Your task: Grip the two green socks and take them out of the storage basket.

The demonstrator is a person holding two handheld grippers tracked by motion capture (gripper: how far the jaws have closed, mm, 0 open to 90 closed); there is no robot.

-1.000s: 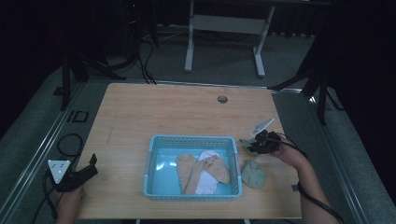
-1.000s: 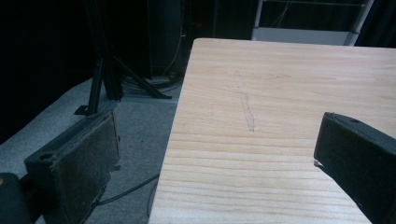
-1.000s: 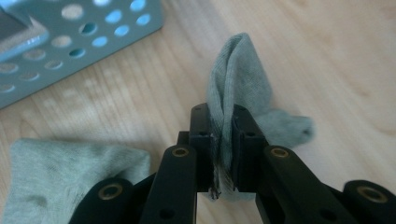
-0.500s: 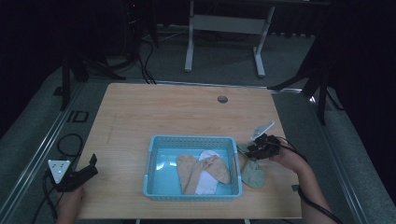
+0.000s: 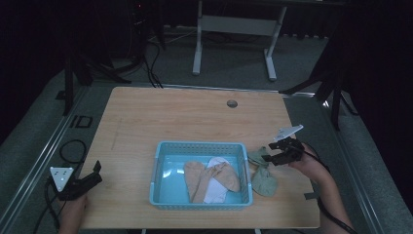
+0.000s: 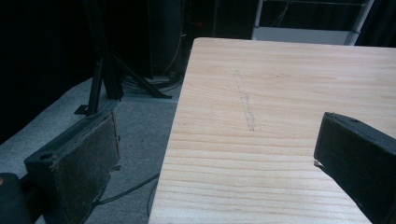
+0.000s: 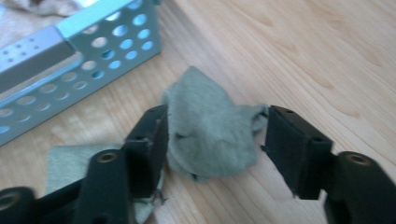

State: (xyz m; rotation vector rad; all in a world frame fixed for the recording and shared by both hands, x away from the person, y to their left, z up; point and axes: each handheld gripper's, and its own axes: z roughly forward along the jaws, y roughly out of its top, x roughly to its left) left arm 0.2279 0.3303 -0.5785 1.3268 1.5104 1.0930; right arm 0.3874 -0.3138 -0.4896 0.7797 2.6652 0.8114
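A grey-green sock (image 5: pixel 263 181) lies on the wooden table just right of the light blue basket (image 5: pixel 202 145). Its upper end (image 7: pixel 210 126) bunches up between the jaws of my right gripper (image 5: pixel 271 157) (image 7: pixel 215 135). Those jaws have just been opening: the left pad still touches the cloth and the right pad stands clear of it. Inside the basket lie beige socks (image 5: pixel 216 176) and a white one (image 5: pixel 213 192). My left gripper (image 5: pixel 96 171) (image 6: pixel 215 149) rests open over the table's front left edge with nothing between its jaws.
The basket's perforated wall (image 7: pixel 79 51) stands close to the left of the right gripper. A cable hole (image 5: pixel 232 103) sits near the table's far edge. Bare wood spreads across the far half (image 5: pixel 195 114). Cables and stand legs lie on the floor around the table.
The right gripper dipped onto the green sock's upper end and shifted slightly right and up. The sock's top now lies pulled toward it. The left gripper stayed put.
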